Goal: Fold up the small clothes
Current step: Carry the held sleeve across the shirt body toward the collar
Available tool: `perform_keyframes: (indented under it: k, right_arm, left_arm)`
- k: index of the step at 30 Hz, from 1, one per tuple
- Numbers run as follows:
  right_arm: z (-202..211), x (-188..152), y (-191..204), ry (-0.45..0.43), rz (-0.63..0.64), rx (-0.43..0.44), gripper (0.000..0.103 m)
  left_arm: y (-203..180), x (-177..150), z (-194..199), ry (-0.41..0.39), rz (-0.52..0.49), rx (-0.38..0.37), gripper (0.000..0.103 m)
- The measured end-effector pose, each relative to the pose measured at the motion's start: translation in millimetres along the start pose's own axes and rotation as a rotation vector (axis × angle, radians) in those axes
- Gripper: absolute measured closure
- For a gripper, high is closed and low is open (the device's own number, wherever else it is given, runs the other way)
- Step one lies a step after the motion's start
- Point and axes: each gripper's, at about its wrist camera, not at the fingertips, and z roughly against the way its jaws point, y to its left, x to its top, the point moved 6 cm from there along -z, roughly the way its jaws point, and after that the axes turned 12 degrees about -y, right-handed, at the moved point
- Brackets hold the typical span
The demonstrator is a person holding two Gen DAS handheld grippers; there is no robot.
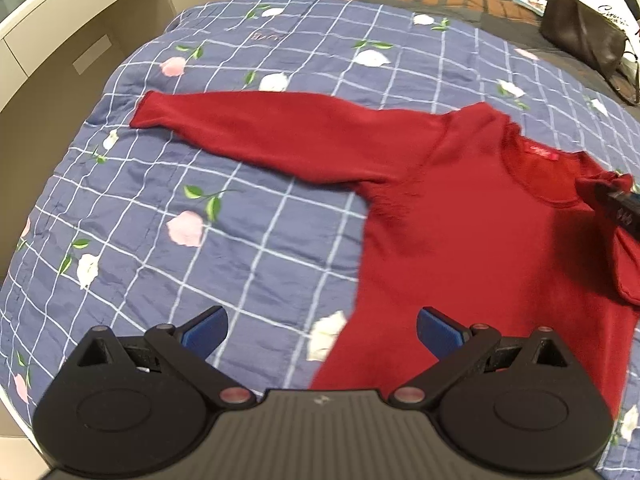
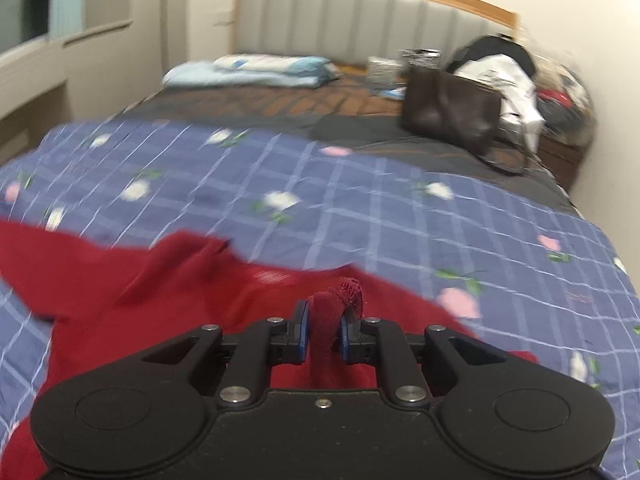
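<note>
Jaws of right gripper (image 2: 323,330) pinch red sweater (image 1: 460,216); left gripper (image 1: 322,330) gapes above.

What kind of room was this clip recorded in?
Most likely a home bedroom: a bed with a padded headboard, pillows and a floral quilt, where the red sweater is spread.

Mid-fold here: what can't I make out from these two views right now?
- Sweater hem: left wrist view, hidden behind the left gripper.
- Its other sleeve: cut off by that view's right edge; the right gripper pinches red fabric, which part unclear.
- Neck label: too small and blurred to read.
- Clutter behind the bag: right wrist view, motion-blurred.
</note>
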Motion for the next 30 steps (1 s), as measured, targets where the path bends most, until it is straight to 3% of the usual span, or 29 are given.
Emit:
perform_keyframes:
  k: [3, 9, 12, 14, 16, 22, 26, 30]
  right_arm:
    - [-6.2, -14.4, 36.9, 0.020, 0.063, 0.033, 0.087]
    - [-19.2, -38.7, 70.9, 0.078, 0.083, 0.069, 0.082]
    - [-20.2, -46.5, 75.4, 0.105, 0.069, 0.099, 0.067]
    - [-19.8, -50.1, 77.7, 0.120, 0.054, 0.140, 0.043]
    - [-15.0, -52.8, 78.3, 0.117, 0.031, 0.191, 0.027]
    - [9.1, -53.2, 61.1, 0.091, -0.039, 0.280, 0.011]
    - [21.4, -54.5, 19.9, 0.061, -0.065, 0.159, 0.010]
    - [21.2, -66.1, -55.4, 0.073, -0.098, -0.083, 0.004]
  left_arm:
    - [7.8, -2.0, -5.9, 0.005, 0.006, -0.004, 0.000]
    - [4.6, 2.0, -11.8, -0.005, 0.033, -0.055, 0.000]
    - [-4.4, 5.8, -13.2, -0.011, 0.041, -0.082, 0.000]
    - [-12.4, 9.0, -14.6, -0.013, 0.050, -0.100, 0.000]
    - [-21.9, 11.8, -17.1, -0.015, 0.057, -0.118, 0.000]
    - [-65.3, 17.0, -29.2, -0.026, 0.023, -0.172, 0.000]
    - [-104.5, 23.3, -43.4, -0.050, -0.047, -0.189, 0.000]
    - [-140.4, 28.4, -66.8, -0.052, -0.071, -0.154, 0.000]
